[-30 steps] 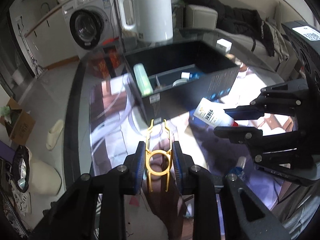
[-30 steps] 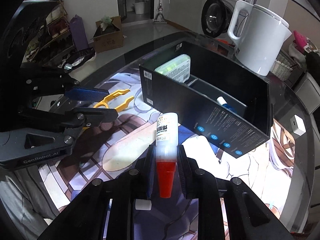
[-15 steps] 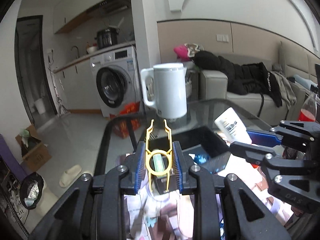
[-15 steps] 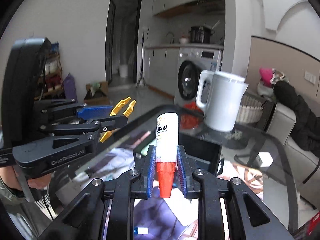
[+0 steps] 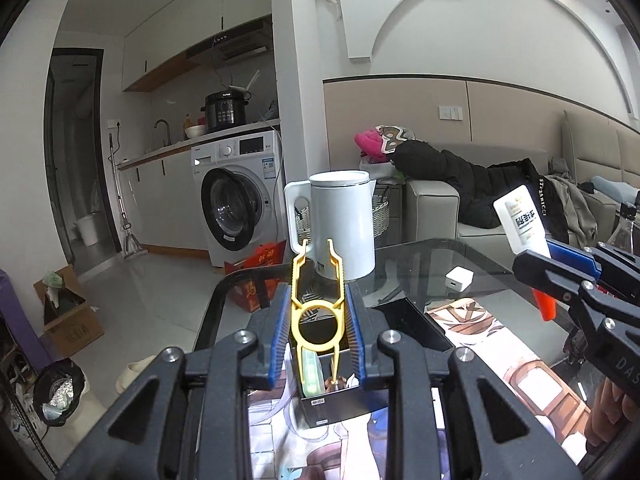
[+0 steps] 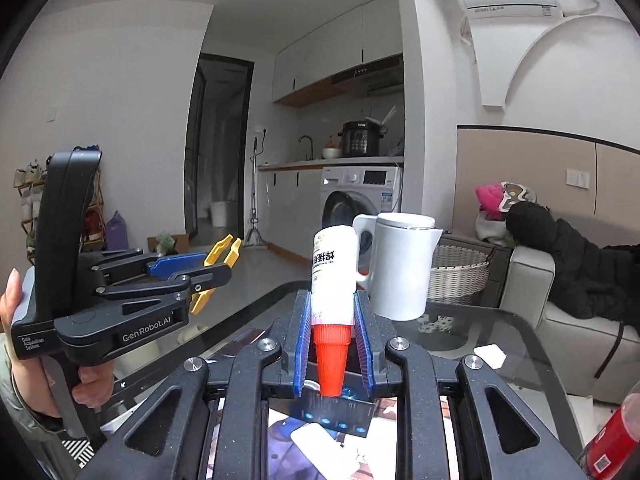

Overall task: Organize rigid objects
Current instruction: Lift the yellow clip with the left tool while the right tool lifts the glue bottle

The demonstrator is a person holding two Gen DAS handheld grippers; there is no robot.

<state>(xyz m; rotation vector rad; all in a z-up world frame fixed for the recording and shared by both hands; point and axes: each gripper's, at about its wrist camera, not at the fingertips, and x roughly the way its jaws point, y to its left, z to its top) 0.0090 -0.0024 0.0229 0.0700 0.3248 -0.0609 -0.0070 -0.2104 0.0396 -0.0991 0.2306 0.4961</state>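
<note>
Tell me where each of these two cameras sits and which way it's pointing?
Left wrist view: sits on the left gripper, looking along its fingers, shut on a yellow clip; the right gripper shows at the right edge.
Right wrist view: sits on the right gripper, shut on a white bottle with a red cap; the left gripper and the person's hand show at left.
Both face roughly level across the glass table toward the white kettle, washing machine and sofa.
</note>
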